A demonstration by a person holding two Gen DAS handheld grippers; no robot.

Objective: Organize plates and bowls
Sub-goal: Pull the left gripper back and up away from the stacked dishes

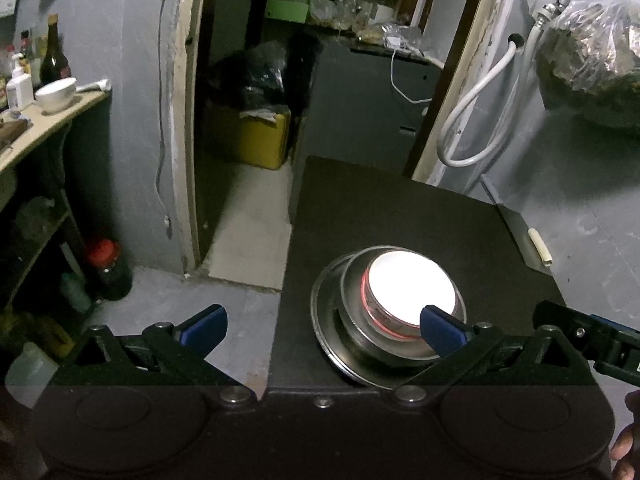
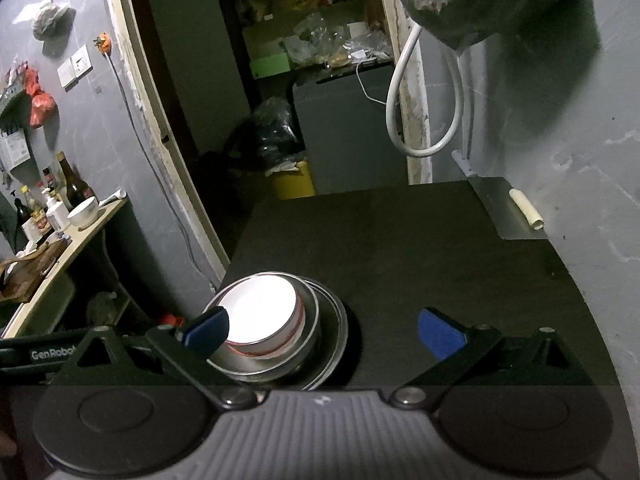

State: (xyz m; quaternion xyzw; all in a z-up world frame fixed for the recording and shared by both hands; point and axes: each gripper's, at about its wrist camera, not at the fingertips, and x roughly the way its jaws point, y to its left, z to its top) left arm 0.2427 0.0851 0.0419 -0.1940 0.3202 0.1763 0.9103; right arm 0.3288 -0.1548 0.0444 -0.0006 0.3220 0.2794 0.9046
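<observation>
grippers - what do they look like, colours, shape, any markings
Both are alike: the left gripper and right gripper have black angular linkage arms with silver pivot bolts, round black discs at the base, and blue fingertip pads. White "GenRobot" lettering shows on the left one's side. The right body has a grey ribbed panel. No cables or sleeves are visible.

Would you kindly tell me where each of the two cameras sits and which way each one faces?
Left wrist: rides on the left gripper, looking forward and down over the black table toward a doorway; the stacked dishes lie by its right finger; the other gripper's arm and a bit of hand show at the right edge.
Right wrist: rides on the right gripper, same heading; the stack sits by its left finger.
Shared: the stack, the table, the white hose, the side shelf's white bowl.
</observation>
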